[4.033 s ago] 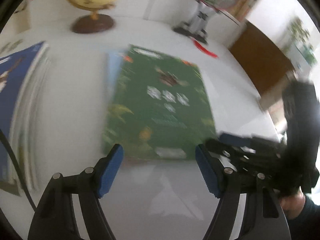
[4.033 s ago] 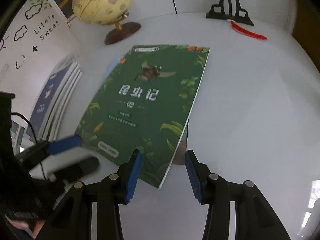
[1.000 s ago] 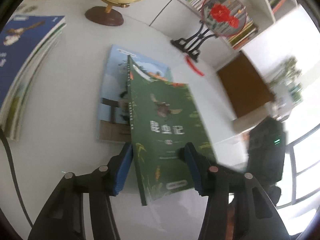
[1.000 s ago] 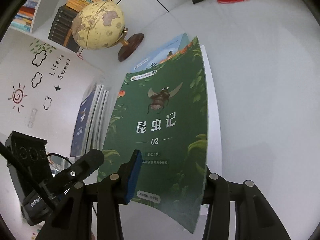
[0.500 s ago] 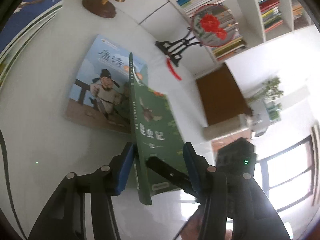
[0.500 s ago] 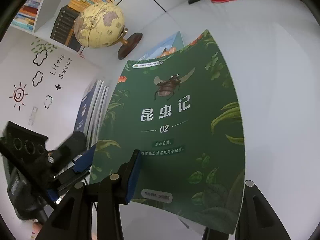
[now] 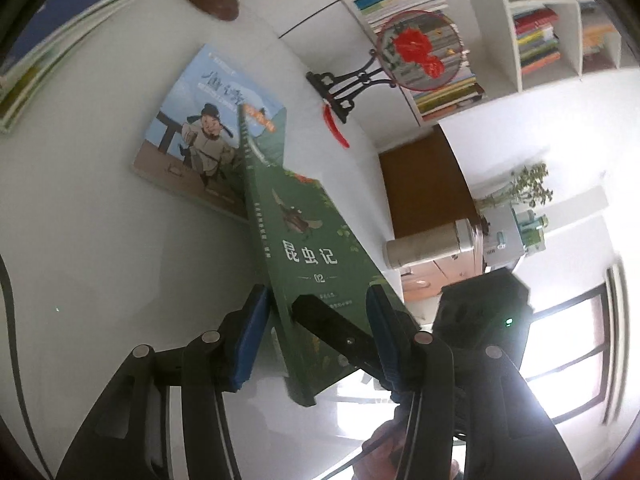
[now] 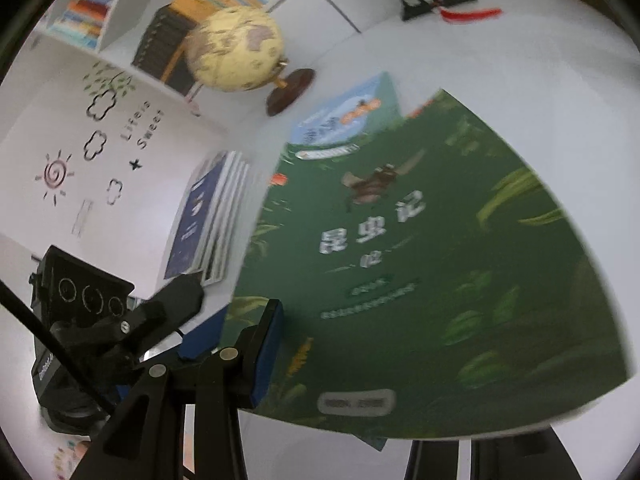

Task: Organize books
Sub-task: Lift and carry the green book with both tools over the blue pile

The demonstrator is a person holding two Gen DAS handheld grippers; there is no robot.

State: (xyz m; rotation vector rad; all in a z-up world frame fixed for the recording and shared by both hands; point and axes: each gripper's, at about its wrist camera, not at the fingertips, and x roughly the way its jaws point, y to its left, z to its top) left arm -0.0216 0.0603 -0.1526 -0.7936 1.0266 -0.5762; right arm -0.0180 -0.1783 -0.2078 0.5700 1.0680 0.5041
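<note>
A green book [image 7: 312,256] with an insect on its cover is off the white table [image 7: 100,240], tilted with its spine edge up. It sits slantwise in my left gripper [image 7: 318,340], spine by the left pad and cover against the right pad. My right gripper [image 8: 320,320] is shut on its lower edge: one finger [image 7: 332,328] lies on the cover and the other is hidden behind the green book [image 8: 400,260]. A light-blue picture book [image 7: 208,120] lies flat on the table beyond. The left gripper [image 8: 160,312] shows at the lower left of the right wrist view.
A stack of books [image 7: 60,20] with a dark blue cover lies at the table's left. A globe [image 8: 236,48] and a round fan on a black stand [image 7: 416,52] stand at the back, before a bookshelf [image 7: 520,20]. A person's hand [image 7: 384,448] holds the right gripper.
The green book has come up off the light-blue book and tipped steeper, uncovering more of that book. Both grippers have risen with it.
</note>
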